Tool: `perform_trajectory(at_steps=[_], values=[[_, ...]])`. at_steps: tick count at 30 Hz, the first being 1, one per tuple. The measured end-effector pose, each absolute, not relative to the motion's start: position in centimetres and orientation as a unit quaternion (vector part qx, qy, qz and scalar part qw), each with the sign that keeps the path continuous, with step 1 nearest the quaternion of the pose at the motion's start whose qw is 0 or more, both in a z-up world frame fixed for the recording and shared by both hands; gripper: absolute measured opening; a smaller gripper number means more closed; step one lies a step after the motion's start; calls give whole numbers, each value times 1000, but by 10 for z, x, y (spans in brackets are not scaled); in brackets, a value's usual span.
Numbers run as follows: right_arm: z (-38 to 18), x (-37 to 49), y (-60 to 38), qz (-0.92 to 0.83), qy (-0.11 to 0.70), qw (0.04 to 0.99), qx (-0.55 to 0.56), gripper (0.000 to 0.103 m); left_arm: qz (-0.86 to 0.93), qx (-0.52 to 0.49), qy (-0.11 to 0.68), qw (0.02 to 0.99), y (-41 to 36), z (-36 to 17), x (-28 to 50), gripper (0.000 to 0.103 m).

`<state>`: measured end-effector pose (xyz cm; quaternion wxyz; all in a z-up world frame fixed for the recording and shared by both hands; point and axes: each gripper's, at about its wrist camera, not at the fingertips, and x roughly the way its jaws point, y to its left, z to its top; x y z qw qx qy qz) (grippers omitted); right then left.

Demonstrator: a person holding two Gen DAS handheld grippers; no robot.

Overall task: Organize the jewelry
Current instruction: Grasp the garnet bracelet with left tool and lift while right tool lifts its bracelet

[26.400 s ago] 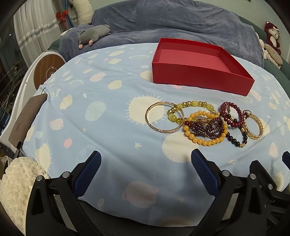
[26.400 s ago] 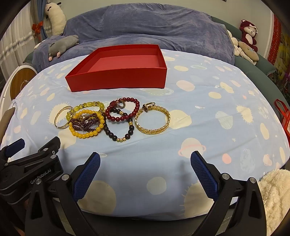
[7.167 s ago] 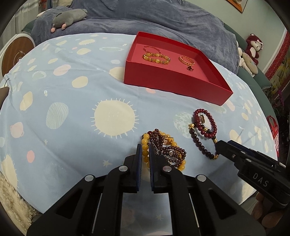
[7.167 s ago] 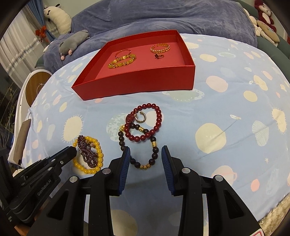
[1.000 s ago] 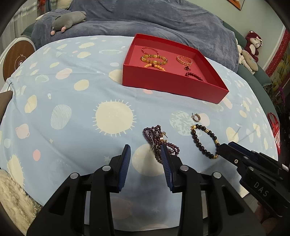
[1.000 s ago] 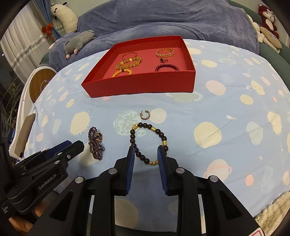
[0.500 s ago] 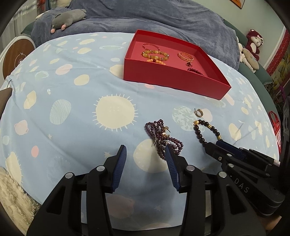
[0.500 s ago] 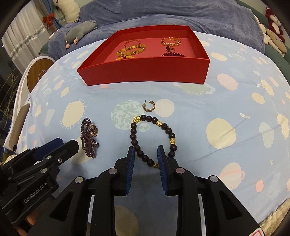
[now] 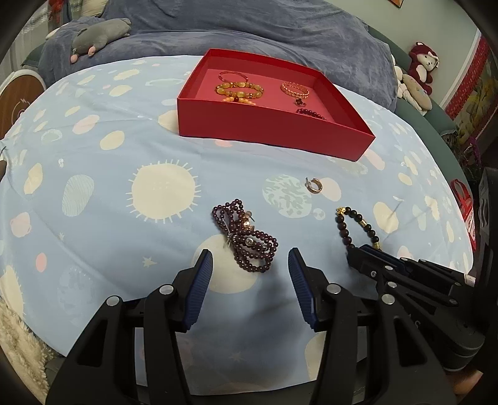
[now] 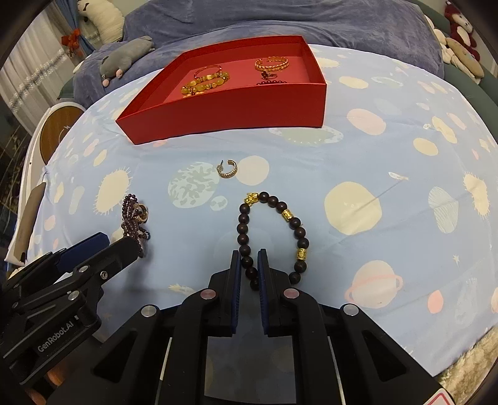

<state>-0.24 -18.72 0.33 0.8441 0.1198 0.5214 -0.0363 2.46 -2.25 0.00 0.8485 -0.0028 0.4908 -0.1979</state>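
A red box at the back of the cloth holds several bracelets. A tangled purple bead strand lies just ahead of my left gripper, which is open with the strand's near end between the finger tips. A dark bead bracelet with gold charms lies on the cloth. My right gripper is shut on its near side. A small gold hoop earring lies between the bracelets and the box.
A blue tablecloth with sun and planet prints covers the round table. A blue-grey beanbag with a grey plush mouse lies behind. Plush toys sit at the far right. A fluffy white rug lies below the table edge.
My right gripper has moved forward and closed on the dark bead bracelet. My left gripper has opened wider and moved closer to the purple strand.
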Motion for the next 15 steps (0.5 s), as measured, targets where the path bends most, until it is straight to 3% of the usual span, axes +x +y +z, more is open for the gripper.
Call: perform_trajectory(at_steps=[5, 7, 8, 15], values=[[3, -7, -191, -40, 522, 842, 128, 10, -196, -4, 497, 845, -29, -7, 31, 46], [4, -7, -192, -40, 522, 842, 131, 10, -196, -6, 496, 846, -29, -9, 32, 39], [4, -7, -193, -40, 521, 842, 132, 10, -198, -8, 497, 845, -28, -10, 33, 30], [9, -7, -191, -34, 513, 847, 136, 10, -208, -49, 497, 841, -10, -7, 37, 11]])
